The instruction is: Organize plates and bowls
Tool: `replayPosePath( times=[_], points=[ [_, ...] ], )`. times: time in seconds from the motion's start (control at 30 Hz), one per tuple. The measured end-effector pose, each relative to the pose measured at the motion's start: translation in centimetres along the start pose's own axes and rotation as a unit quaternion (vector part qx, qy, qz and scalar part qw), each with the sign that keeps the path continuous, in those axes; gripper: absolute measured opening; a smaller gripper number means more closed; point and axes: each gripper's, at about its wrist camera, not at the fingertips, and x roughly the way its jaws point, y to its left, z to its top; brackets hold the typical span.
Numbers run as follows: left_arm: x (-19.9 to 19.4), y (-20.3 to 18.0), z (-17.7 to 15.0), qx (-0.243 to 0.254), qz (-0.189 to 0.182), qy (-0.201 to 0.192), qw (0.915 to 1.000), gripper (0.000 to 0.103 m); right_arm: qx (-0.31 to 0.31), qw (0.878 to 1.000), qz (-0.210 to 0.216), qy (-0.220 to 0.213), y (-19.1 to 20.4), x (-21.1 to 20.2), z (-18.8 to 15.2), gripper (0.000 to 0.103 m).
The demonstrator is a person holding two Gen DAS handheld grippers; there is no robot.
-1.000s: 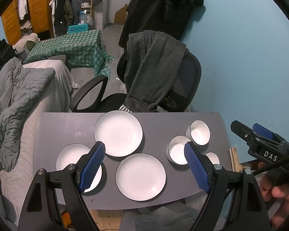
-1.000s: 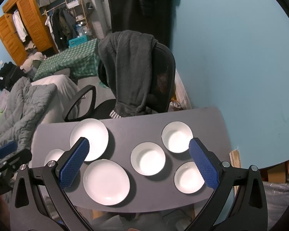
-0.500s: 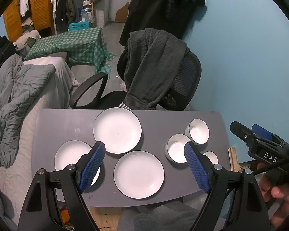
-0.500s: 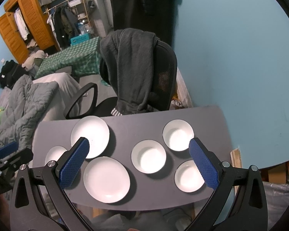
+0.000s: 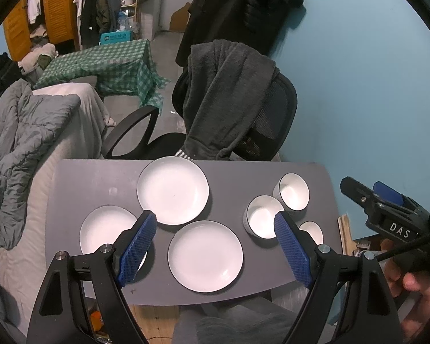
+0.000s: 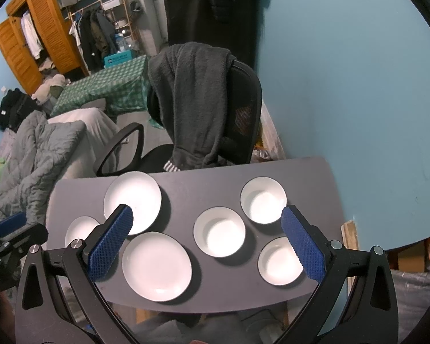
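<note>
Three white plates lie on the grey table point(image 5: 80, 177): a far one point(image 5: 172, 189), a near one point(image 5: 205, 251) and a left one point(image 5: 106, 228). Three white bowls sit to the right: middle point(image 6: 219, 231), far point(image 6: 263, 199) and near point(image 6: 279, 261). My left gripper point(image 5: 212, 246) hovers high above the near plate, open and empty. My right gripper point(image 6: 206, 243) hangs open above the middle bowl, holding nothing. The right gripper point(image 5: 387, 203) also shows at the right edge of the left wrist view, held by a hand point(image 5: 415, 286).
A black office chair point(image 5: 272, 120) draped with a dark grey garment point(image 5: 226, 91) stands behind the table's far edge. A bed with a grey quilt point(image 5: 17, 137) runs along the table's left. The blue wall point(image 6: 358, 86) is close on the right.
Both grippers have risen and drawn back slightly, so the table looks a little smaller and lower. Plates and bowls have not moved. Both stay open.
</note>
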Motion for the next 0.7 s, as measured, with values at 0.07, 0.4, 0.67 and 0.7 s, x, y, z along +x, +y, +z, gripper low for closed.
replayPosePath(
  times=[0.07, 0.4, 0.67, 0.7],
  points=[
    [0.1, 0.1, -0.2, -0.001, -0.001, 0.003, 1.0, 0.086, -0.001, 1.0, -0.003, -0.002, 0.0, 0.1, 0.1, 0.101],
    [1.2, 2.0, -0.7, 0.002, 0.0, 0.02, 0.9998, 0.086, -0.032, 0.999, -0.024, -0.014, 0.8, 0.6, 0.2, 0.101],
    [3.0, 4.7, -1.5, 0.002, 0.003, 0.038, 0.9993, 0.086, -0.061, 0.998, -0.015, 0.0, 2.0, 2.6, -0.5, 0.101],
    [3.3, 5.1, -1.7, 0.004, 0.004, 0.04, 0.9992, 0.086, -0.062, 0.998, -0.012, 0.007, 2.2, 3.0, -0.7, 0.101]
  ],
)
